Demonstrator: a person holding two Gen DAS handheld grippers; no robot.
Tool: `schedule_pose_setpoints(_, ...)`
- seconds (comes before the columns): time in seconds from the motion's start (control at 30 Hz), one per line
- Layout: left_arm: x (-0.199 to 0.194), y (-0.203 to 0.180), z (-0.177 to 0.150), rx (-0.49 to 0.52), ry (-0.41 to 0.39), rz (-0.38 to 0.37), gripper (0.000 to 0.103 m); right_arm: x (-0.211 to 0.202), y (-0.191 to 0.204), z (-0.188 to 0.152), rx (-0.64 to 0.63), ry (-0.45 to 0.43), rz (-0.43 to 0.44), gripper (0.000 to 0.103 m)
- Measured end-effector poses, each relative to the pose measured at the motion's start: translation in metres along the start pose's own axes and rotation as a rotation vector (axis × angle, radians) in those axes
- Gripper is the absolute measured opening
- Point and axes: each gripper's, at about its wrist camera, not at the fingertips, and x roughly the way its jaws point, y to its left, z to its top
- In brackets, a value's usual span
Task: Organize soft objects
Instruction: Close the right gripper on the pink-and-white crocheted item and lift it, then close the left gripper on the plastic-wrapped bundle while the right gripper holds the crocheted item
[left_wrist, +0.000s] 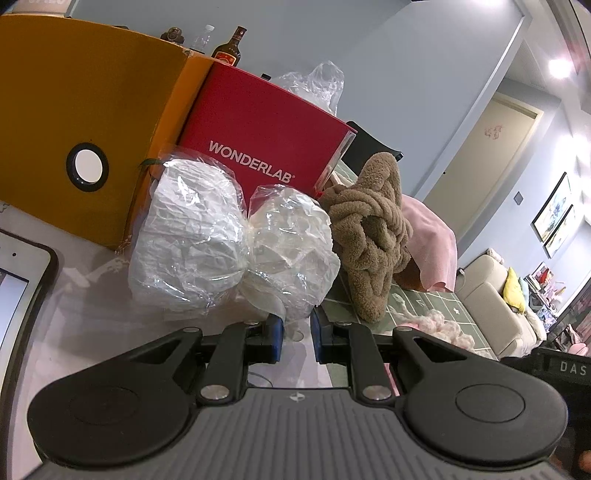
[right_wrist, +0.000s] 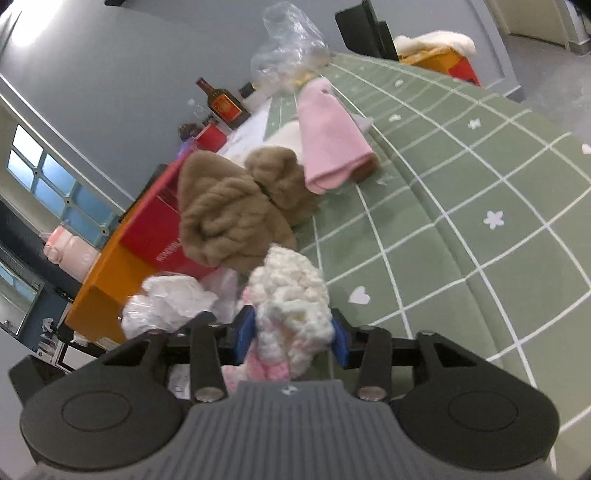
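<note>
My right gripper (right_wrist: 291, 336) is shut on a chunky cream-and-pink yarn piece (right_wrist: 291, 295), its blue pads pressing both sides, just above the green grid mat (right_wrist: 461, 206). Ahead of it lie a brown knotted plush (right_wrist: 229, 218) and a pink cloth (right_wrist: 328, 144). In the left wrist view my left gripper (left_wrist: 297, 339) is shut low over the table. Its fingertips (left_wrist: 277, 332) touch the loose edge of a plastic-wrapped white bundle (left_wrist: 229, 240); whether plastic is pinched is unclear. The brown plush (left_wrist: 373, 236) and pink cloth (left_wrist: 432, 240) sit right of the bundle.
A red box (left_wrist: 258, 140) and an orange box (left_wrist: 74, 110) stand behind the bundle, with a brown bottle (left_wrist: 231, 46) and a crumpled clear bag (left_wrist: 317, 85) beyond. A tablet (left_wrist: 18, 277) lies at the left edge. The mat's right side (right_wrist: 517, 258) is bare.
</note>
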Motion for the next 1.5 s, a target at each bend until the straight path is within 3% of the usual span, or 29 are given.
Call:
schedule_pose_setpoints(0.17, 0.000, 0.000, 0.000, 0.001, 0.000, 0.000, 0.021, 0.007, 0.005, 0.004, -0.034, -0.003, 0.030, 0.065)
schedule_pose_setpoints(0.27, 0.000, 0.000, 0.000, 0.001, 0.000, 0.000, 0.021, 0.016, 0.008, 0.003, -0.056, -0.002, 0.043, 0.066)
schedule_pose_setpoints(0.33, 0.000, 0.000, 0.000, 0.003, 0.000, 0.002, 0.021, 0.018, 0.011, 0.001, -0.078, -0.010, 0.031, 0.059)
schedule_pose_setpoints(0.37, 0.000, 0.000, 0.000, 0.006, 0.000, 0.004, 0.021, 0.019, 0.012, -0.001, -0.086, -0.015, 0.015, 0.043)
schedule_pose_setpoints(0.4, 0.000, 0.000, 0.000, 0.006, 0.000, 0.004, 0.021, 0.019, 0.011, -0.002, -0.086, -0.012, 0.011, 0.042)
schedule_pose_setpoints(0.67, -0.002, -0.002, 0.000, 0.007, -0.008, -0.021, 0.017, 0.002, 0.008, -0.006, -0.057, -0.044, 0.027, 0.038)
schedule_pose_setpoints(0.83, -0.011, -0.003, -0.003, 0.014, -0.062, -0.024, 0.016, -0.013, 0.012, -0.010, -0.054, -0.062, 0.043, 0.036)
schedule_pose_setpoints(0.93, -0.020, -0.011, -0.007, 0.064, -0.116, -0.018, 0.016, -0.021, 0.014, -0.013, -0.056, -0.076, 0.038, 0.036)
schedule_pose_setpoints(1.03, -0.026, -0.024, -0.014, 0.126, -0.139, 0.036, 0.016, -0.027, 0.015, -0.016, -0.047, -0.089, 0.034, 0.036)
schedule_pose_setpoints(1.3, -0.057, -0.050, -0.019, 0.234, -0.240, 0.029, 0.014, -0.040, 0.018, -0.021, -0.038, -0.115, 0.024, 0.036)
schedule_pose_setpoints(1.4, -0.050, -0.054, -0.021, 0.251, -0.218, 0.059, 0.010, -0.042, 0.019, -0.024, -0.035, -0.119, 0.025, 0.036)
schedule_pose_setpoints(1.5, -0.037, -0.047, -0.025, 0.202, -0.140, 0.071, 0.005, -0.043, 0.021, -0.027, -0.048, -0.114, 0.026, 0.036)
